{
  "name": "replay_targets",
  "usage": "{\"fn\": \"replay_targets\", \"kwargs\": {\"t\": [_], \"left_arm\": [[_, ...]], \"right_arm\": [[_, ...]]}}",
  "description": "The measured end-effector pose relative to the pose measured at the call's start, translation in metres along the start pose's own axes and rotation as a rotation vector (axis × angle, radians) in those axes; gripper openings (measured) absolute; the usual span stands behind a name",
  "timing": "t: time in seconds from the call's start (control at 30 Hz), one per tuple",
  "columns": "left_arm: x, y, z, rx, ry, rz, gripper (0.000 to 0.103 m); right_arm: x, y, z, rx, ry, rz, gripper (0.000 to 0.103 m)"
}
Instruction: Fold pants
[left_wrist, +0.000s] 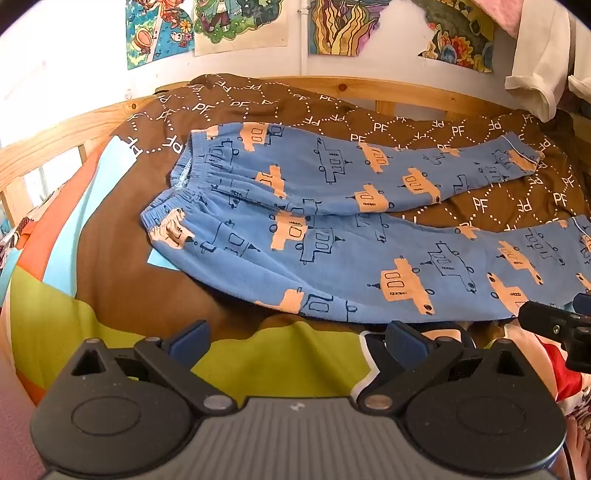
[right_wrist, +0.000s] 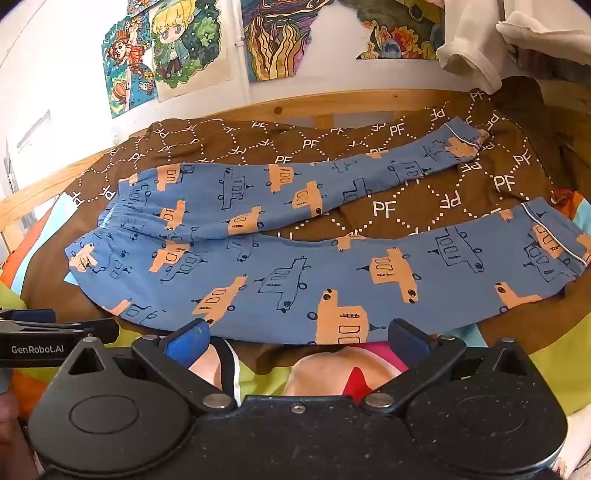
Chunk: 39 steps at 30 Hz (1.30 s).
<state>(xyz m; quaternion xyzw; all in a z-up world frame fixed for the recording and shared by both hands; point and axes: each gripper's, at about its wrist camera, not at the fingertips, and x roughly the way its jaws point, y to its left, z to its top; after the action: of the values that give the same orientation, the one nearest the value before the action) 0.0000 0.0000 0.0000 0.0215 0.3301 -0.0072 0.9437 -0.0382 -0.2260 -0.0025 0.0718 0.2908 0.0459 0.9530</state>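
Blue pants (left_wrist: 332, 229) printed with orange and outlined vehicles lie spread flat on a brown blanket (left_wrist: 147, 280), waistband at the left, both legs running right and splayed apart. In the right wrist view the same pants (right_wrist: 295, 258) fill the middle. My left gripper (left_wrist: 297, 341) is open just short of the near leg's hem edge, nothing between its fingers. My right gripper (right_wrist: 297, 338) is open too, its tips at the near edge of the lower leg without pinching it. The right gripper's tip also shows in the left wrist view at the right edge.
The brown blanket (right_wrist: 406, 206) with white "PF" lettering covers a wooden-framed bed (left_wrist: 369, 88). A green and orange cover (left_wrist: 258, 365) lies nearest me. Posters (right_wrist: 177, 48) hang on the wall, and white cloth (right_wrist: 476, 48) hangs at the upper right.
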Motion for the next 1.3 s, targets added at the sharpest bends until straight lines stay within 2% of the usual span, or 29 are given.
{"fn": "replay_targets", "kwargs": {"t": [1.3], "left_arm": [[-0.0001,0.0002,0.0001,-0.003,0.000,-0.004,0.103]], "right_arm": [[0.0007,-0.0019,-0.0009,0.008,0.008,0.003,0.102]]}}
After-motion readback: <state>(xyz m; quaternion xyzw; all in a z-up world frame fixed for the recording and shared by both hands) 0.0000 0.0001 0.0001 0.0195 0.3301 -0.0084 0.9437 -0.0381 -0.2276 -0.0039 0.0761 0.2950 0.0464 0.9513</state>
